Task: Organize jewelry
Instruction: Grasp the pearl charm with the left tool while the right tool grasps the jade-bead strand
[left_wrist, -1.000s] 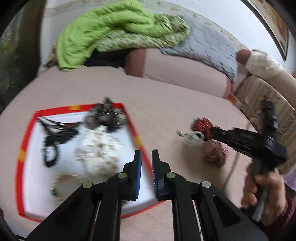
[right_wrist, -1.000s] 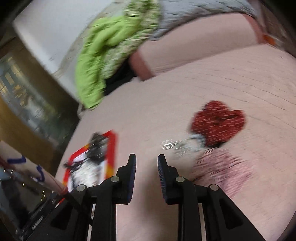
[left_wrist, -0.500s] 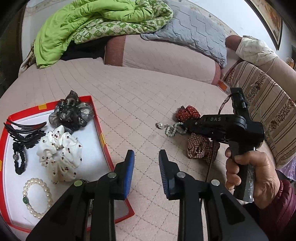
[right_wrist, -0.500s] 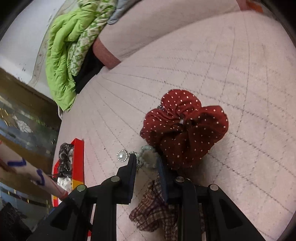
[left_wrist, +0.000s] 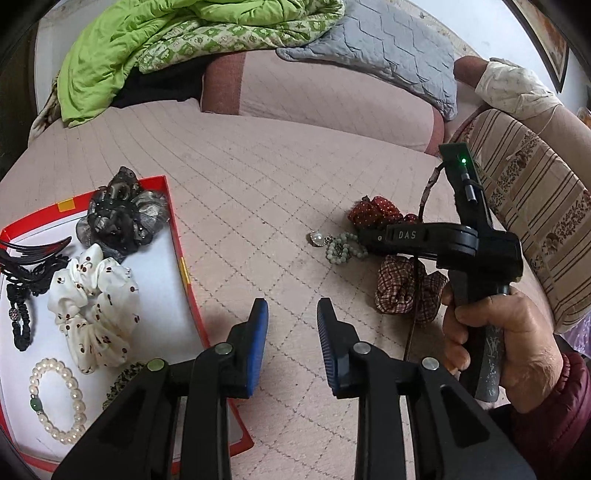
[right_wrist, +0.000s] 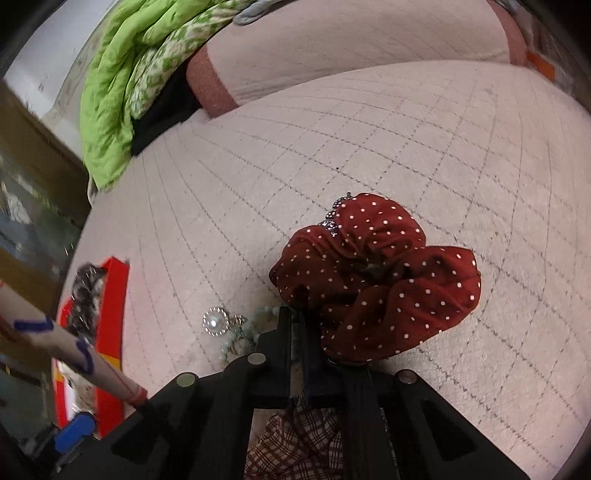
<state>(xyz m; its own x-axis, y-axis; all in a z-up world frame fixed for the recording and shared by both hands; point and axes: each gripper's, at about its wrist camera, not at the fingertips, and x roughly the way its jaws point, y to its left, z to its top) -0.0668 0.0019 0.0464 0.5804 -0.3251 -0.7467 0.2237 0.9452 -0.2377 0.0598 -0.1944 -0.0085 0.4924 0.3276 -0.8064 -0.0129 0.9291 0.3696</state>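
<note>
Pale-green beads lie in a small heap on the pink quilted bed, right of middle, with a round pearl pendant on the strand's left end. My right gripper is down on them. Its jaws are pressed together with almost no gap, pinching the right end of the strand. From the right wrist view the rest of the beads trail off to the left of the tips, and the pendant lies flat on the cover. My right hand grips that tool's handle at the near right.

A red dotted scrunchie touches the beads on the far right side and bulges just beyond the closed jaws. A plaid scrunchie sits just nearer, partly under the right tool.

My left gripper hangs over bare quilt nearer to me. It is well apart from the beads, and its jaws stand a narrow way apart with nothing between them.

To the left is a red-rimmed tray with a white floor. In it are a white scrunchie with small dark marks in the middle, and a grey bow clip at the far corner. A black claw clip and a black braided band lie along the left side, and a pearl bracelet sits at the near end.

At the far side of the bed lie a green quilt and a grey pillow. A striped cushion runs along the right.
</note>
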